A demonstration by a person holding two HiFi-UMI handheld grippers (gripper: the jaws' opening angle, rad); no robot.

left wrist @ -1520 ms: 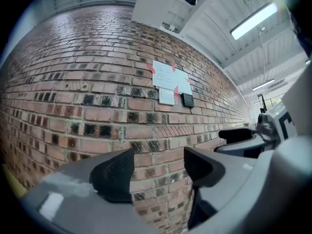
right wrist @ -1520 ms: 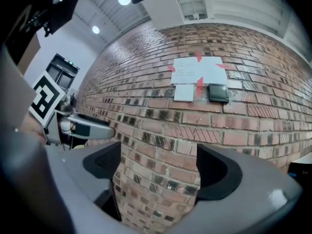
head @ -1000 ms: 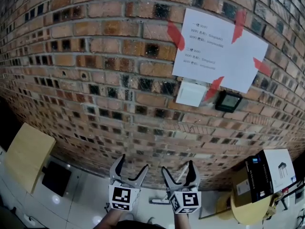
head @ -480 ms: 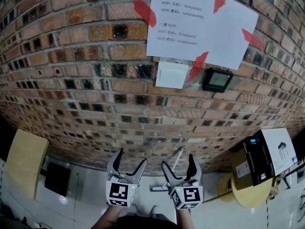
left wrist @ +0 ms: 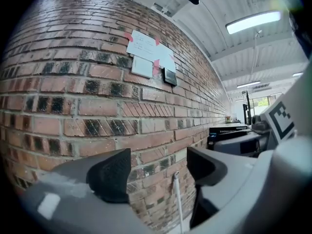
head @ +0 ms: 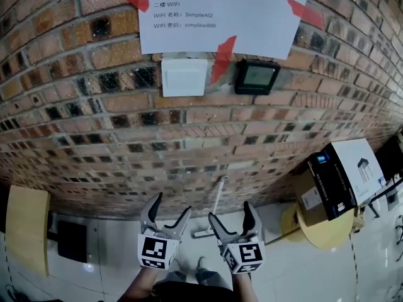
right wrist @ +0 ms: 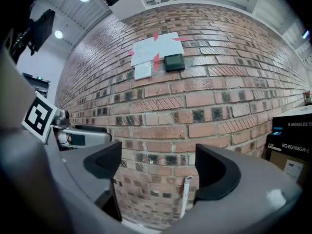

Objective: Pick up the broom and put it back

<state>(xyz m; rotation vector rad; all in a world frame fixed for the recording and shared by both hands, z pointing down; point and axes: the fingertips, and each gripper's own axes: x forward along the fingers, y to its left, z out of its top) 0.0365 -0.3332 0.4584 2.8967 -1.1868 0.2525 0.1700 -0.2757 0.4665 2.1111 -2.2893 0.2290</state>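
The broom (head: 216, 203) leans on the brick wall, its white handle upright and its head (head: 203, 234) on the tiled floor. My left gripper (head: 170, 205) is held to the left of the handle, short of it; its jaws are closing with nothing between them. My right gripper (head: 230, 212) hangs open and empty just right of the handle. In the left gripper view the handle (left wrist: 176, 199) shows beyond the left gripper (left wrist: 158, 172). In the right gripper view the handle (right wrist: 185, 195) stands near the right jaw of the right gripper (right wrist: 156, 167).
A brick wall carries a taped paper notice (head: 220, 11), a white switch plate (head: 184, 76) and a small black panel (head: 257, 76). Cardboard boxes (head: 340, 178) sit on a round yellow stool at the right. A wooden board (head: 25, 228) stands at the left.
Both grippers have sunk and come nearer the wall and broom. The head view has dropped, so the notice sits higher in frame. The left jaws stand narrower.
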